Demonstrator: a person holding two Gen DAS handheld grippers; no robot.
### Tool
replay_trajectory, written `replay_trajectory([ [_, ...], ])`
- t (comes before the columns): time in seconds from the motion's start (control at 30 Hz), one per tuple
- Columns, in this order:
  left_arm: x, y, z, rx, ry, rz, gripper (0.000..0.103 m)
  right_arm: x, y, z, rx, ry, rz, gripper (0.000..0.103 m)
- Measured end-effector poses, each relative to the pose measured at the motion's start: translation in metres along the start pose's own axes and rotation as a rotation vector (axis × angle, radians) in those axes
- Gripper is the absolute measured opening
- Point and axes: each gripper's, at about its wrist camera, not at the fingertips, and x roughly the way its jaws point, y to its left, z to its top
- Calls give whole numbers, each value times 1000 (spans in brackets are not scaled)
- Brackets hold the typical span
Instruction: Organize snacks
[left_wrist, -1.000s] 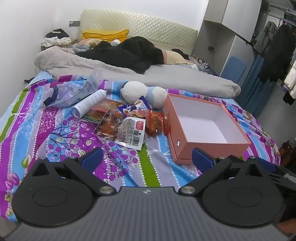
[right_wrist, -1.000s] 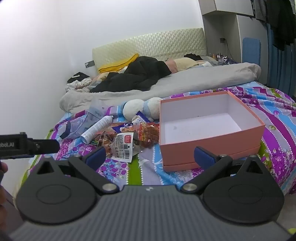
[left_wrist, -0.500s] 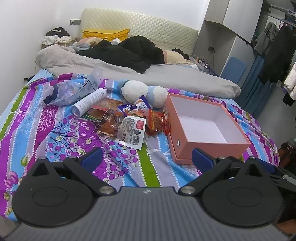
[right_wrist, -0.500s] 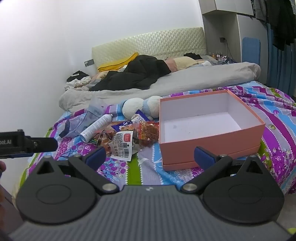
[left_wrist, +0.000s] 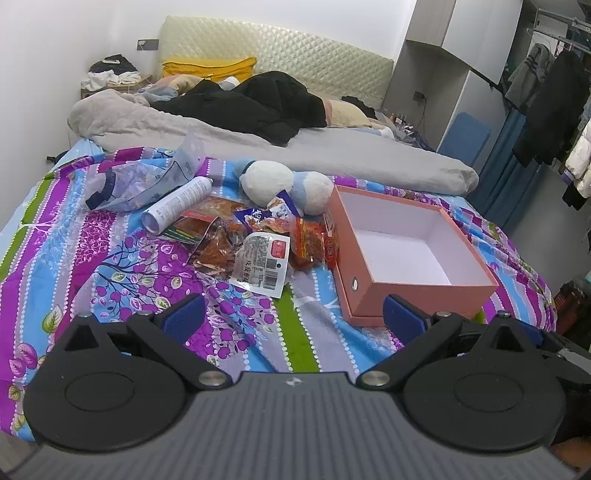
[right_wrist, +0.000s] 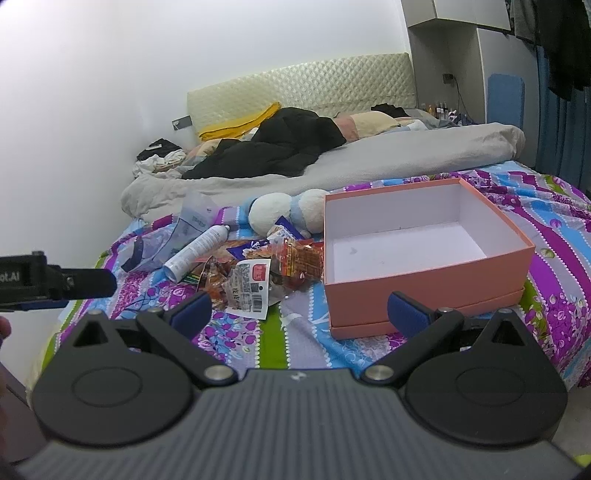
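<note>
A heap of snack packets lies on the patterned bedspread, left of an empty pink box. Topmost is a white packet with a red label and barcode; orange-red packets lean toward the box wall. My left gripper is open above the bed's near edge, short of the heap, holding nothing. My right gripper is open too, in front of the heap and the box. The left gripper's body shows at the left of the right wrist view.
A white spray can, a clear plastic bag and a white-and-blue plush toy lie behind the heap. A grey duvet and black clothing cover the far bed. Hanging clothes are at the right.
Both grippers have crept slightly forward toward the bed, so the heap and box look a little nearer. Nothing on the bed has moved; both grippers stay open.
</note>
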Motion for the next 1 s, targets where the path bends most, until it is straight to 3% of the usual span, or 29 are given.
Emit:
replay_trajectory([
  [1.0, 5, 3, 6, 2, 21, -24, 103, 5, 3, 1, -2, 28, 11, 103],
])
